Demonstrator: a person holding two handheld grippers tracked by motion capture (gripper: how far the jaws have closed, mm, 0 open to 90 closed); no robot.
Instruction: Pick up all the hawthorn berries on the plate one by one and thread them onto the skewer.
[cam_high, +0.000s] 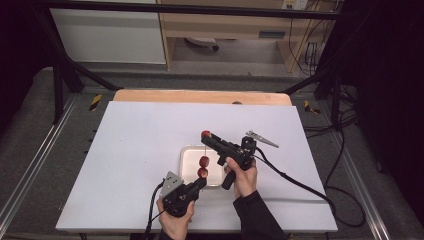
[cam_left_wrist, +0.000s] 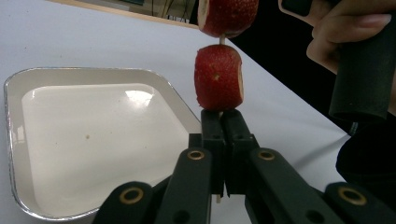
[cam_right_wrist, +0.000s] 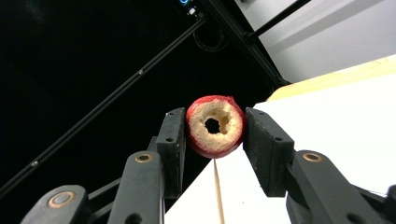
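On the white worktop (cam_high: 150, 150), toward the middle of its near edge, sits an empty foil tray (cam_left_wrist: 93, 140). Above the tray's right side a thin wooden skewer (cam_right_wrist: 218, 196) stands upright, its lower end pinched in the fully closed left gripper (cam_left_wrist: 223, 122). Two red fruit slices already sit on it, the lower slice (cam_left_wrist: 218, 77) just above the jaws, the upper slice (cam_left_wrist: 226, 16) over it. The right gripper (cam_right_wrist: 215, 130), partly open, clamps a third cored slice (cam_right_wrist: 215, 126) at the skewer's tip, so threading looks roughly two-thirds done, with this piece left to push down. No readable writing or brand is visible.
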